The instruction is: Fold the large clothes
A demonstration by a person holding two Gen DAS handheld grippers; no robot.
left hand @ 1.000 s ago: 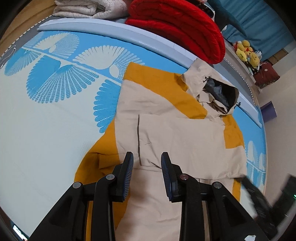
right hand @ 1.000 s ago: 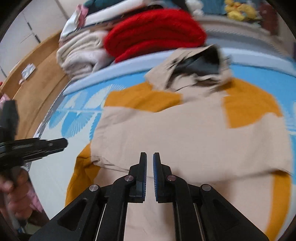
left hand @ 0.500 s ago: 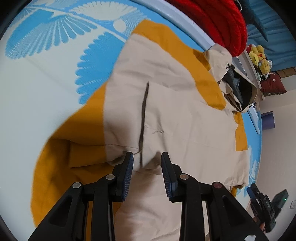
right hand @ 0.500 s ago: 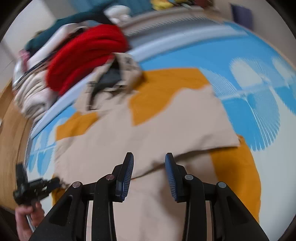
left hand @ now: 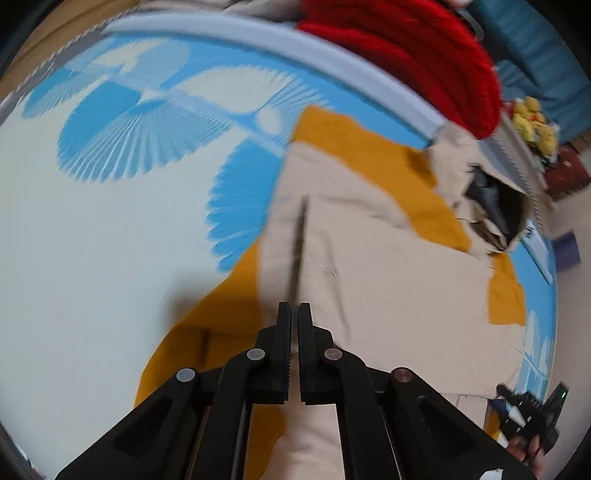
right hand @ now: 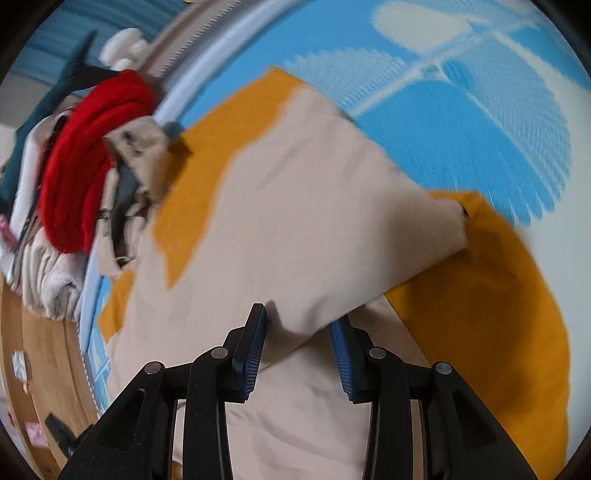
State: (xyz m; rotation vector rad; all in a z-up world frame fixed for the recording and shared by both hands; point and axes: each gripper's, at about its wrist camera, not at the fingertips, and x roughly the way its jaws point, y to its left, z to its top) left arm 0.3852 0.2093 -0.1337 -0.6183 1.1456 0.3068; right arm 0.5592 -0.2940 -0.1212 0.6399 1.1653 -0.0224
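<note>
A beige and mustard hooded jacket [left hand: 388, 277] lies spread on the bed, its hood [left hand: 491, 199] toward the far rail. My left gripper [left hand: 294, 314] points down at the lower end of the dark front seam. Its jaws are shut, pinching the beige fabric there. In the right wrist view the jacket [right hand: 314, 221] fills the middle. My right gripper [right hand: 299, 328] stands open over the edge of a folded beige flap, which lies between the blue pads [right hand: 255, 343] without being pressed. The right gripper [left hand: 532, 410] also shows at the left view's lower right, in a hand.
The blue and white patterned sheet [left hand: 110, 221] spreads left of the jacket. A red knitted blanket [left hand: 424, 55] and folded pale bedding [right hand: 48, 280] are stacked past the grey rail [left hand: 258, 33]. Yellow plush toys [left hand: 532, 122] sit far right. Wooden boards [right hand: 37, 369] lie beyond the bed.
My left gripper sank onto the jacket and its jaws closed on the fabric. My right gripper opened, rolled and swung across to the jacket's other side, coming down over the flap edge.
</note>
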